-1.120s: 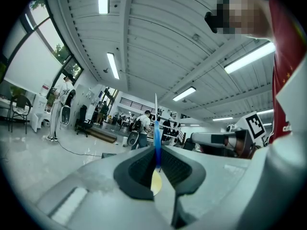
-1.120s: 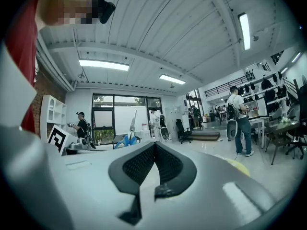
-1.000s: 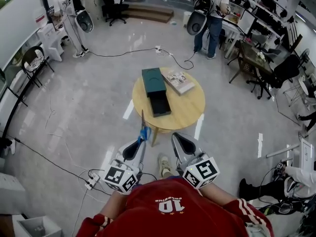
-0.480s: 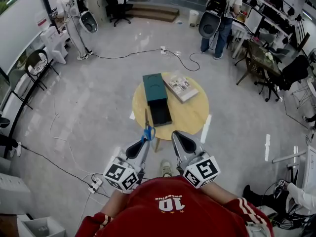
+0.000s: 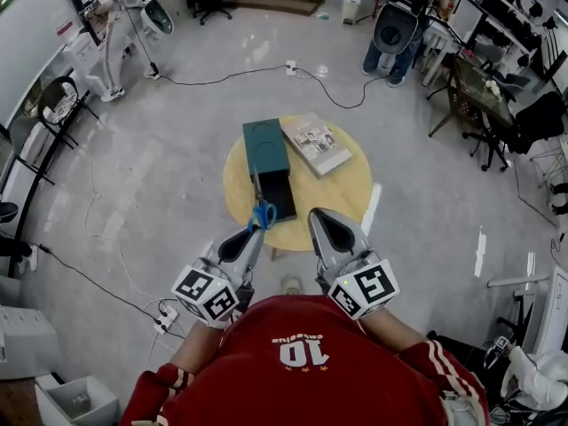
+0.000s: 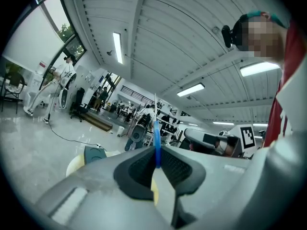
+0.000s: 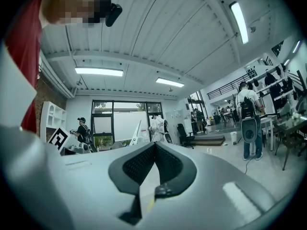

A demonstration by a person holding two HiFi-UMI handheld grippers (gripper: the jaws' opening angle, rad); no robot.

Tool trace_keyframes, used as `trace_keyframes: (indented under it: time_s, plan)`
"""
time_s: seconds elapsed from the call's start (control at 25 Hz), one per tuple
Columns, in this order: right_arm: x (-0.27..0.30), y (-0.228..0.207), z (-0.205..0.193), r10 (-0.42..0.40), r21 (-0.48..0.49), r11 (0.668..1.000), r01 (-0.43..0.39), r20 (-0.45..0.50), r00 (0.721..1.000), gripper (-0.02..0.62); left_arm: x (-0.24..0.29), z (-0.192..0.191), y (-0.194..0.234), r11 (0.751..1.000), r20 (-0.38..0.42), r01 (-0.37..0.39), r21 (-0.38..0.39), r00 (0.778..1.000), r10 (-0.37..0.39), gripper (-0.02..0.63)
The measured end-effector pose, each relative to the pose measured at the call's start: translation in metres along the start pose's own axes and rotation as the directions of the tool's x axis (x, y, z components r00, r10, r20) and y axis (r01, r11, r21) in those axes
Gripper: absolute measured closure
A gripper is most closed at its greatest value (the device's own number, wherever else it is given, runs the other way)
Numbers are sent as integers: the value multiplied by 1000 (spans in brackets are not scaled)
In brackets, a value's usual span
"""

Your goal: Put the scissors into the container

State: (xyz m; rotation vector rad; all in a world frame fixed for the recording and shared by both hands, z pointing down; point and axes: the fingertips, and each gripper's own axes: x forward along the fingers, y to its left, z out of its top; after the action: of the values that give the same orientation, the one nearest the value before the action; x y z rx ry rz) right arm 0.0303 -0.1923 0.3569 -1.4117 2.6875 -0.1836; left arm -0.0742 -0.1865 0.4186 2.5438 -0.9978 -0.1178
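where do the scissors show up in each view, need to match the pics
Head view: scissors at centre, blue handle in the left claw, blades pointing toward the container.
Left gripper view: scissors at centre, handle pinched between the jaws, blade pointing up.
Right gripper view: not in it.
Shared landmark: the dark green container, seen at lower left in the left gripper view.

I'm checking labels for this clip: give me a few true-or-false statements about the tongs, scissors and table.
1. The left tongs grip blue-handled scissors. True.
2. The right tongs hold a magazine. False: shut and empty; the printed magazine lies on the round wooden table.
3. The scissors lie inside the dark green box-shaped container. False: the left tongs hold them.
4. The container sits beside the magazine. True.
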Motion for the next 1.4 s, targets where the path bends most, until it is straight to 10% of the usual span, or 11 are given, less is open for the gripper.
trace_keyframes:
  time_s: [0.48,1.4]
  plan:
    - [30,-67,-13,33,44,998,-33,-16,999,606,68,-33,39,986,-62,-58,-156,997,48,572]
    - [32,-109,-72,3,136,991,16,-135,991,606,123,-175,119,867,-300,-191,-460,952,51,572]
